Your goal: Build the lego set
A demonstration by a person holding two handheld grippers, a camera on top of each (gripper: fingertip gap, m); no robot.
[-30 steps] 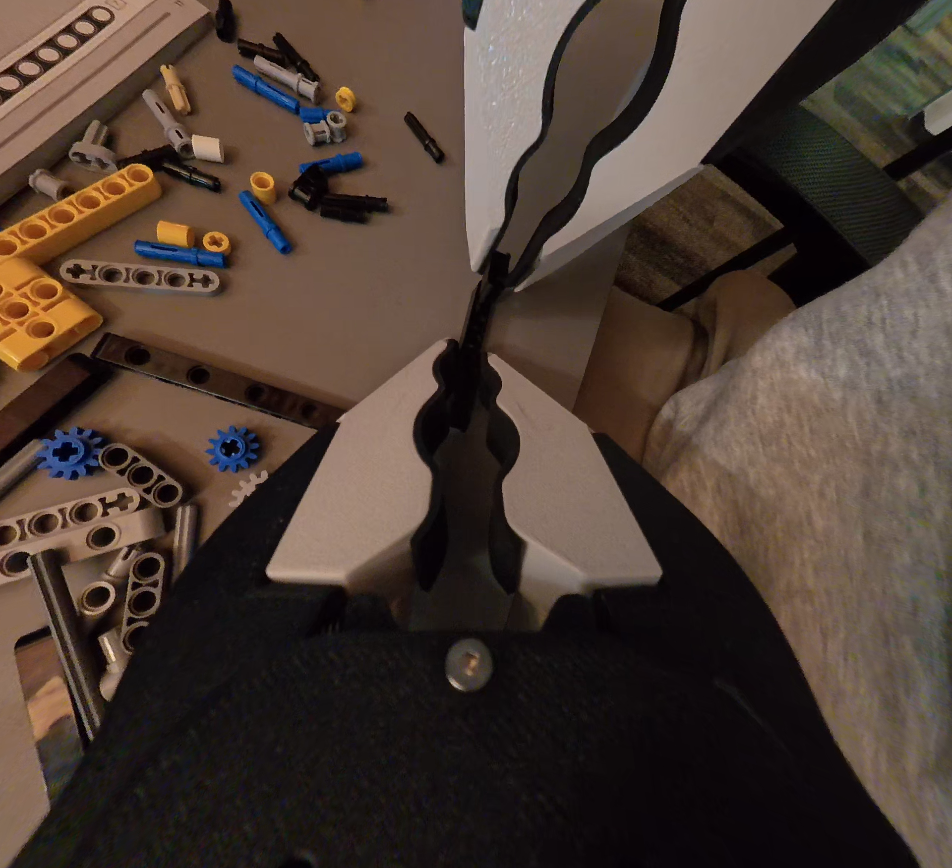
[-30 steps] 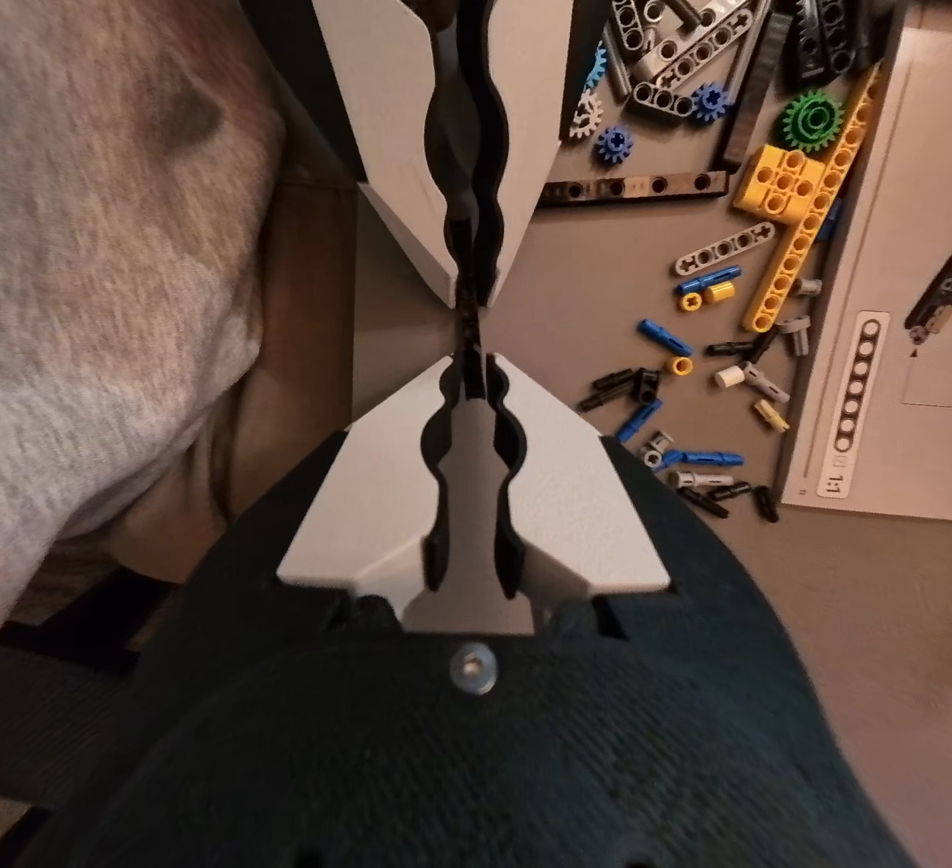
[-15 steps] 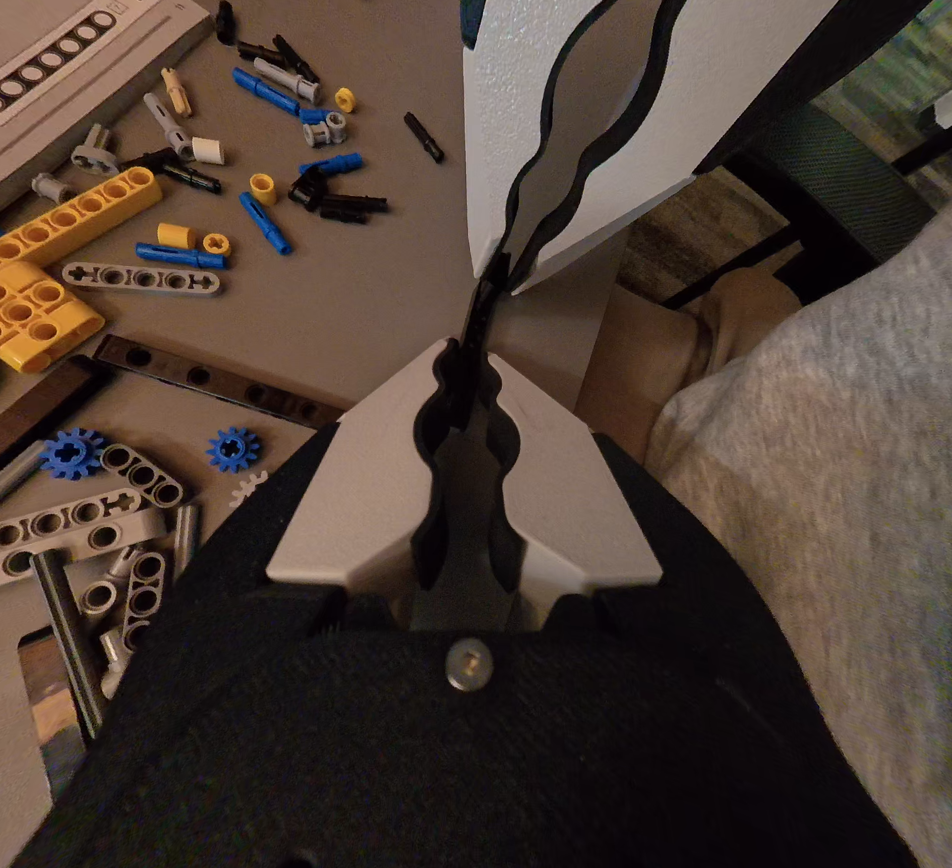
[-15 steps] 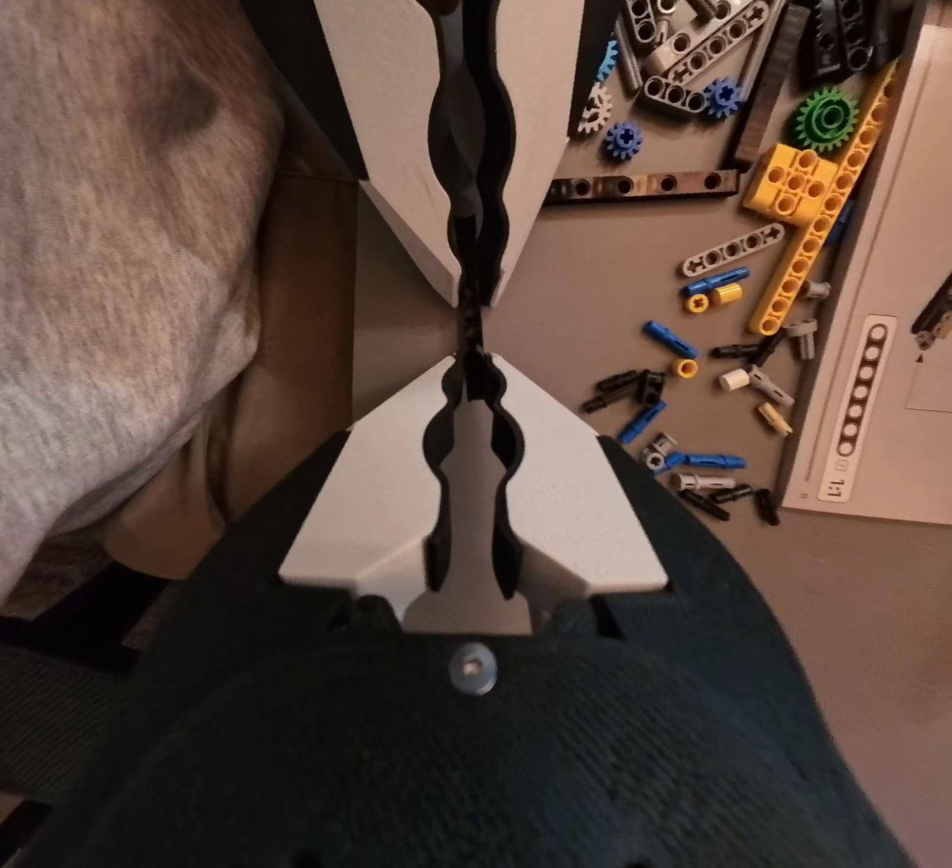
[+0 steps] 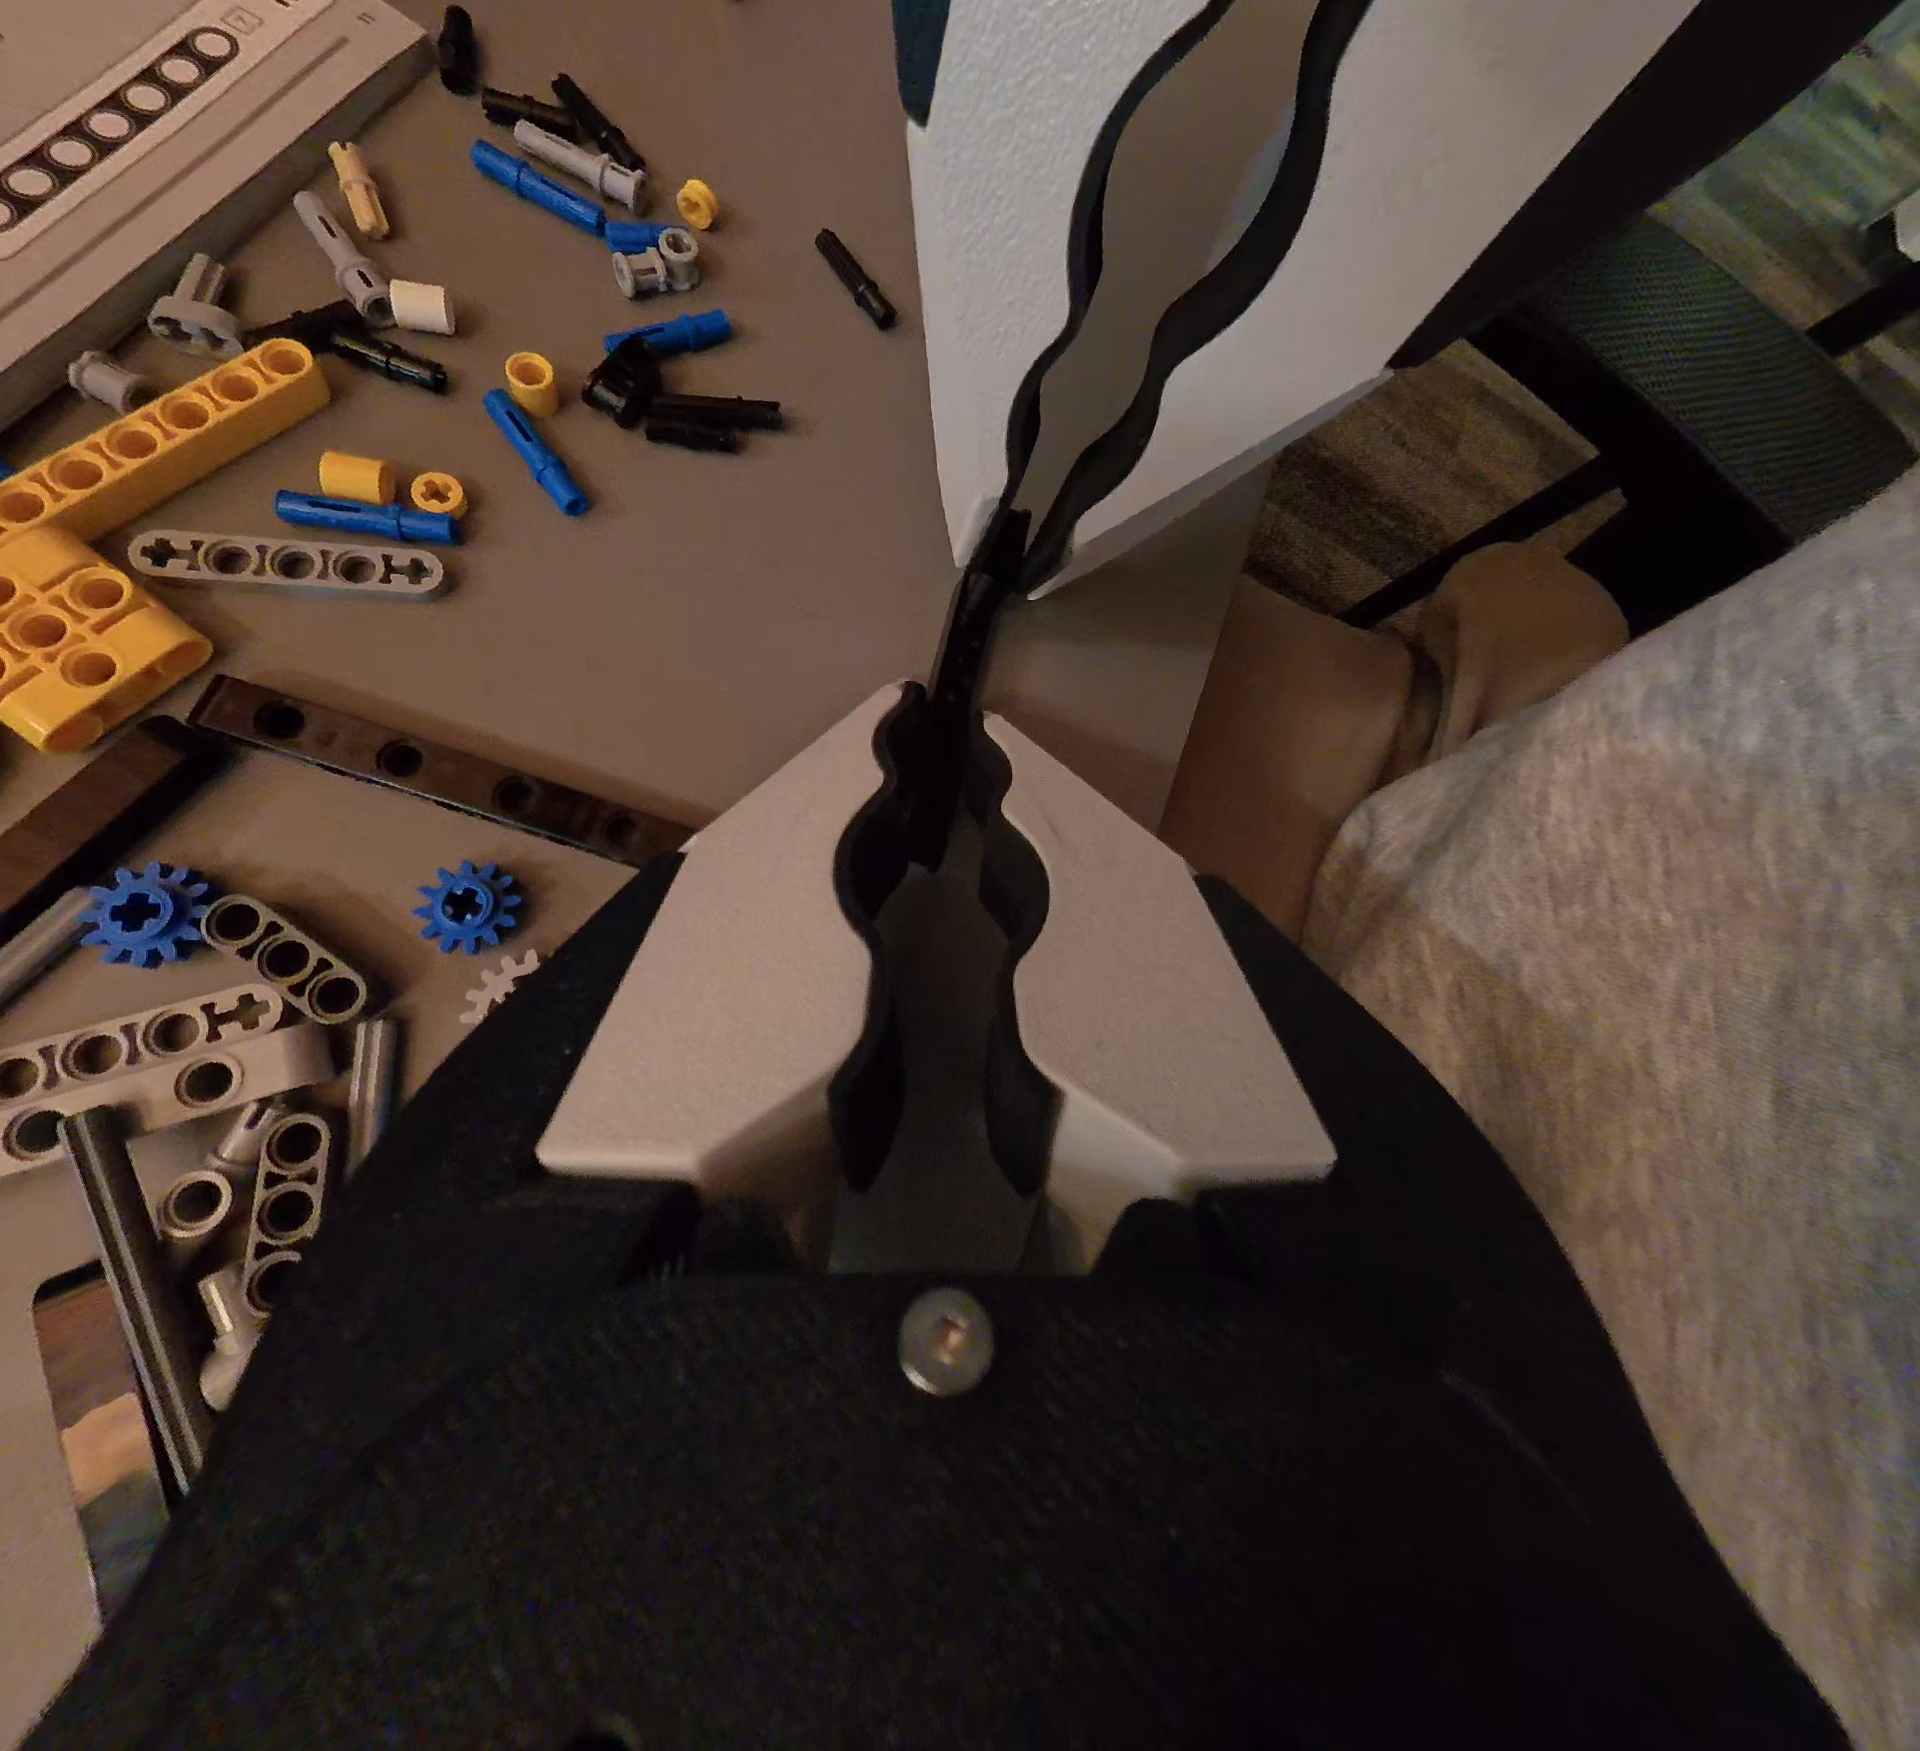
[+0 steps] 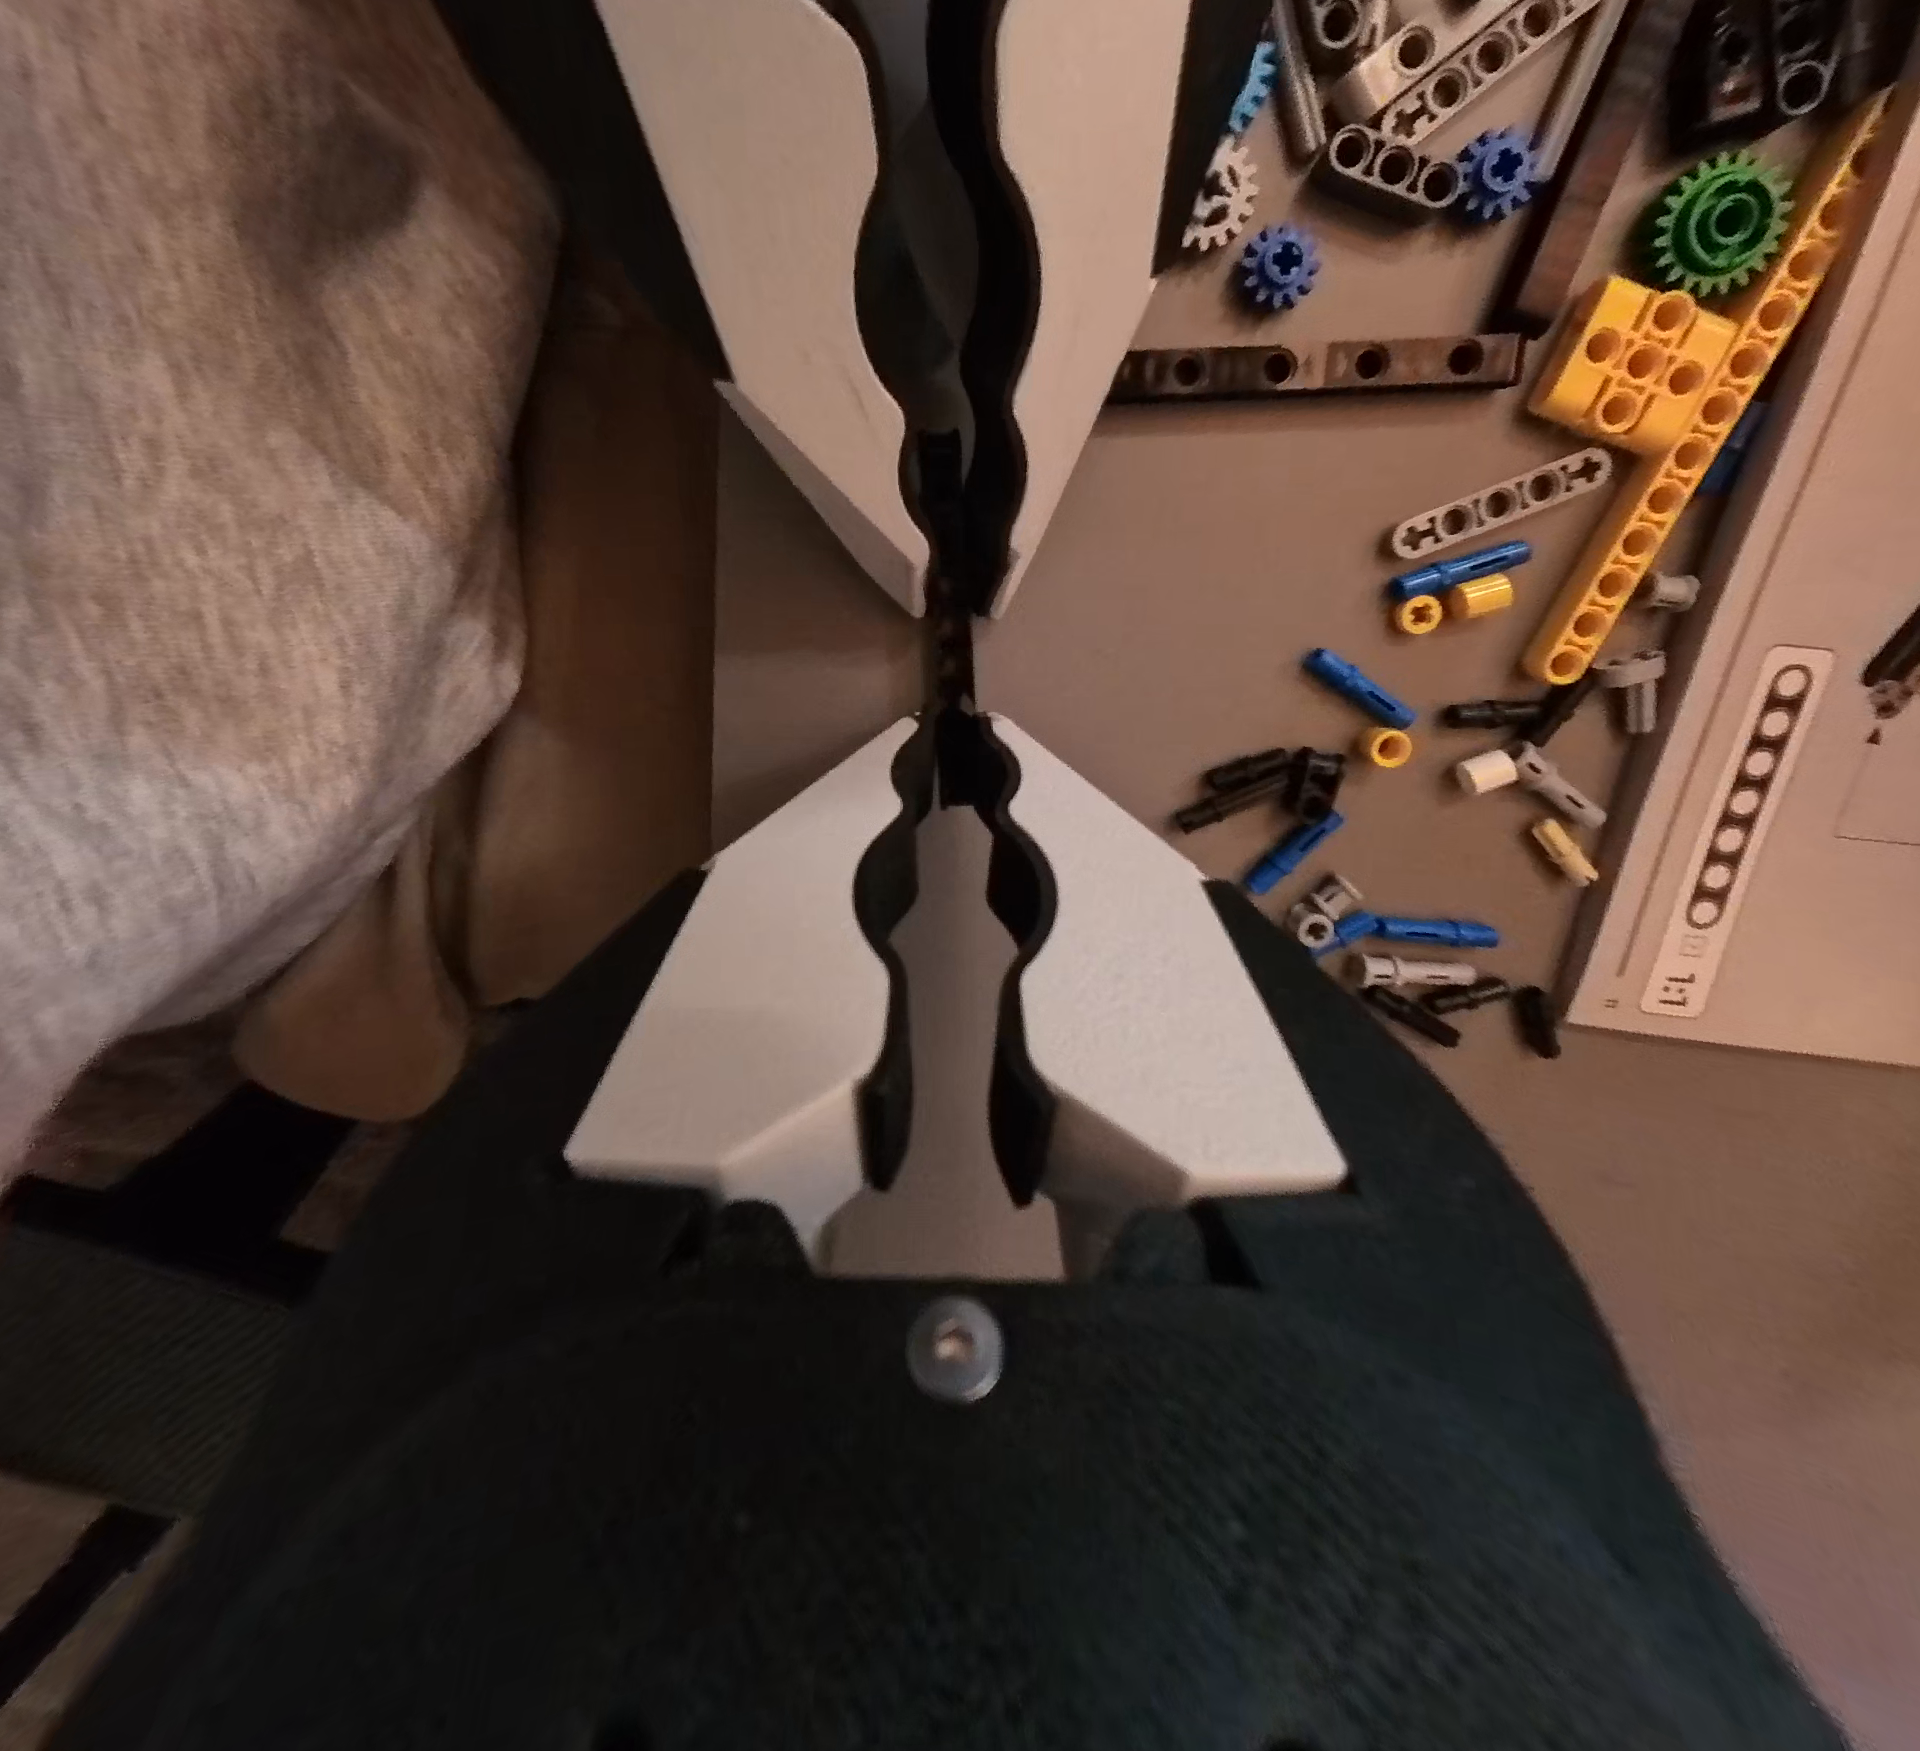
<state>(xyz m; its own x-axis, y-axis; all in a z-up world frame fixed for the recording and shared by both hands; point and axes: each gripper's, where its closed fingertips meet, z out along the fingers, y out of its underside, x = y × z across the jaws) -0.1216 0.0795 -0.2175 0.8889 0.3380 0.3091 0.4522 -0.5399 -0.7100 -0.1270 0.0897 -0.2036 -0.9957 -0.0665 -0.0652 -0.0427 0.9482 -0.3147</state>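
Tip to tip above the near edge of the table, my left gripper and right gripper each have their jaws clamped on one end of the same slim black piece, which bridges the short gap between them and hangs in the air just off the table's edge, over a person's lap. I cannot tell from either wrist view whether it is one part or two being pushed together; it shows only edge-on and dark.

Taking that black piece as the landmark, the loose parts lie on the table beyond it, all well apart from the jaws: a long dark beam lies nearest, then a small blue gear, a grey thin liftarm, a scatter of blue and black pins, the yellow beam, and farthest off the instruction booklet. In the right wrist view a green gear sits at the far end of the yellow beam.

The risk, as I judge it, is in the grip: each hold is narrow, taken at the very tips. If I twist or push off-axis, the piece may pivot, snap out of one pair of jaws and drop to the lap or floor rather than the table. Uneven squeezing could also skew the join.
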